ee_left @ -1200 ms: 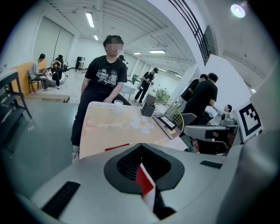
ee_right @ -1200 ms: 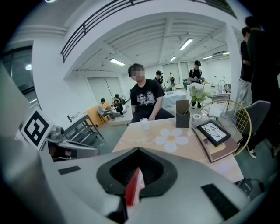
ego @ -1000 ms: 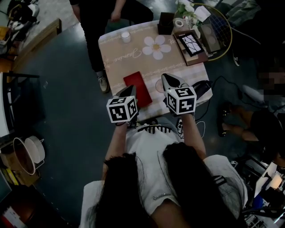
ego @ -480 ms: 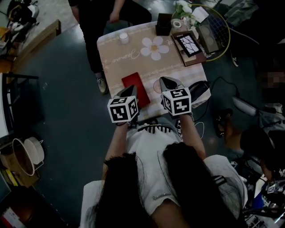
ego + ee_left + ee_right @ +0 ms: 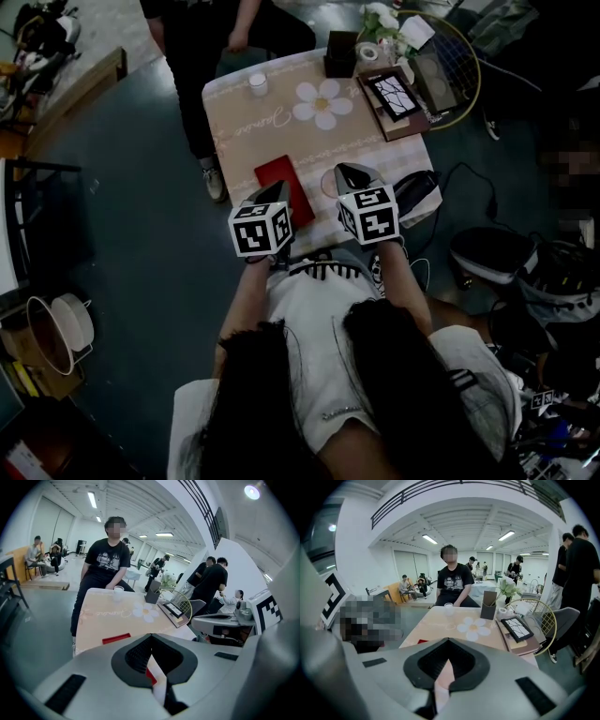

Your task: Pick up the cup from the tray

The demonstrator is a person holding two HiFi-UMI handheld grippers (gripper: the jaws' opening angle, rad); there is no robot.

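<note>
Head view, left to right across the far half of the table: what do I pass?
white cup → daisy print → framed picture

Head view: overhead, looking steeply down from well above the near edge of the table (image 5: 253, 131).
Left and right gripper views: low and close at that near edge, facing across to the far edge.
Shared by all three: tabletop, flower print (image 5: 323, 103), cup (image 5: 257, 84) near the far edge.
</note>
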